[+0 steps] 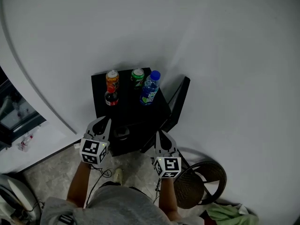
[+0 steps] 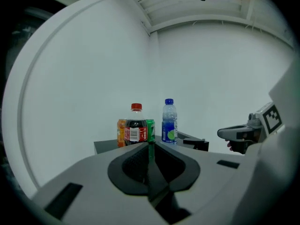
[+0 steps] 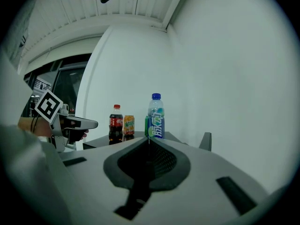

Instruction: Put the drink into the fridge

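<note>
We find four drinks standing upright on top of the black fridge (image 1: 129, 112): a cola bottle (image 1: 111, 97) with a red cap and dark liquid at front left, an orange can (image 1: 112, 80) just behind it, a green can (image 1: 137, 77) at the back, and a blue-capped bottle (image 1: 150, 90) with a blue and green label just beside the green can. What the cans hold we cannot tell. None of the drinks is inside the fridge, and its door (image 1: 180, 97) stands open at the right. The left gripper (image 1: 104, 121) and the right gripper (image 1: 161, 135) are level before the fridge, both clenched on nothing, clear of the drinks. The fridge stands against a white wall (image 1: 211, 41) on a pale floor (image 1: 47, 172), with a round stool (image 1: 202, 182) near the right gripper.
</note>
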